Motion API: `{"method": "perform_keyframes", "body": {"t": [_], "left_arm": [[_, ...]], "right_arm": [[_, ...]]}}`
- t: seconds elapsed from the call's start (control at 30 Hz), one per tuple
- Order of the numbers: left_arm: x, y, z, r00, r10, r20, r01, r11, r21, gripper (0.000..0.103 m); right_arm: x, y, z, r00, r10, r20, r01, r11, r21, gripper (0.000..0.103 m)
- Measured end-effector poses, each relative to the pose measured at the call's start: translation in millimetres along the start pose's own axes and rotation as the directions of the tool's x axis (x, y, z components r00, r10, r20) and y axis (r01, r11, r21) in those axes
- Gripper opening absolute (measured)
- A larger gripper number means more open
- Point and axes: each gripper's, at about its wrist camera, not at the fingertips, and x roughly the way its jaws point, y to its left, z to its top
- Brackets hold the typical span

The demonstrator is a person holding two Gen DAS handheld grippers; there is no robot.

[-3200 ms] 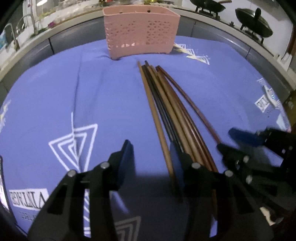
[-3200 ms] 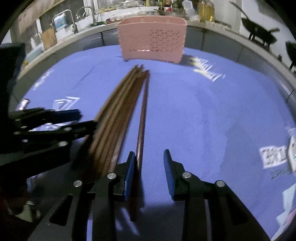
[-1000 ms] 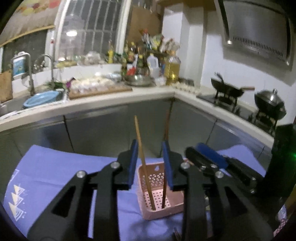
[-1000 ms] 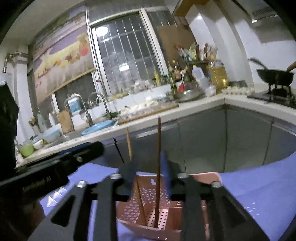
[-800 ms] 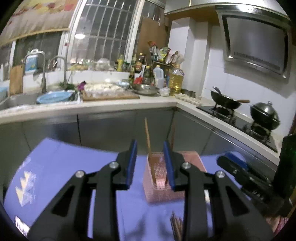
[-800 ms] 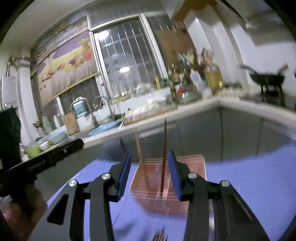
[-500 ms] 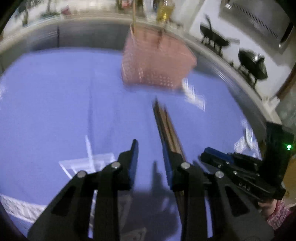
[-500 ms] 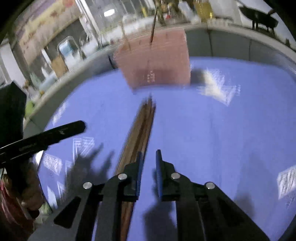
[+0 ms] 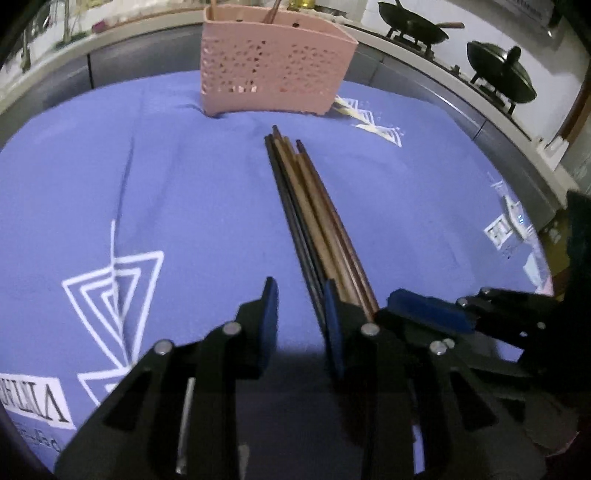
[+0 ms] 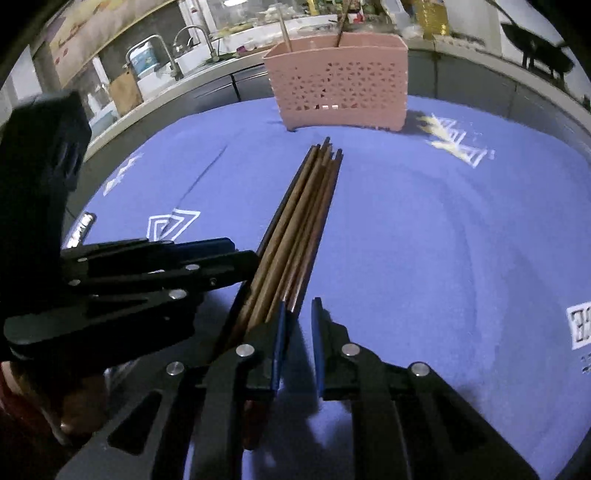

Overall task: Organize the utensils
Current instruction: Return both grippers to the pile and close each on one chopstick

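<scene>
both tongs are down low at the near edge of the table, empty. the left gripper (image 9: 298, 317) has its jaws spread, and its right finger sits right against the near ends of the chopsticks (image 9: 314, 225) with nothing between the pads. the right gripper (image 10: 296, 334) has its jaws only a little apart, a narrow gap showing cloth, and its left finger touches the other side of the same bundle. so the bundle lies between the two tools, not inside either one.

looks to me like we're at the start of another pick: two sticks already stand in the pink basket (image 9: 273, 70) at the far edge, the rest lie flat pointing at it. the next move probably calls for each tool to shift sideways so one outer stick ends up between its pads, then close. tricky bit is the sticks are packed tight together, so peeling off just one could drag its neighbours.

they rest on a blue cloth (image 9: 184, 177) with white triangle prints. beyond the table runs a steel kitchen counter, a sink tap (image 10: 192, 40) on one side, a wok (image 9: 413, 24) and a lidded pan (image 9: 500, 74) on the stove side. room is dim.
</scene>
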Motion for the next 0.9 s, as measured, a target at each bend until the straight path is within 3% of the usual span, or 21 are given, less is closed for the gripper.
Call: {"method": "perform_keyframes", "body": {"t": [0.07,0.17,0.27,0.4,0.5,0.9], "left_arm": [[0,2,1,1.000,-0.003,-0.003,0.003,1.000,-0.011,0.022],[0,4,4,1.000,0.009,-0.005,-0.009,1.000,-0.012,0.022],[4,-3,7,0.999,0.039,-0.004,-0.039,0.999,0.008,0.022],[8,-6,10,0.998,0.061,0.006,-0.061,0.998,0.027,0.019],[7,-1,9,0.998,0.055,0.003,-0.055,0.998,0.024,0.009],[2,14,8,0.999,0.045,-0.022,-0.045,0.999,-0.008,0.008]], "right_arm": [[1,-4,2,1.000,-0.005,-0.004,0.005,1.000,0.012,0.015],[1,-15,2,0.996,-0.086,-0.003,0.086,0.996,0.027,0.015],[-4,-22,4,0.999,-0.032,0.014,0.031,0.995,0.094,0.015],[-1,-8,4,1.000,0.006,-0.004,-0.006,0.999,0.054,0.015],[5,0,1,1.000,-0.009,-0.012,0.009,1.000,0.029,0.015],[7,2,3,0.998,-0.057,-0.036,0.057,0.998,0.007,0.014]]}}
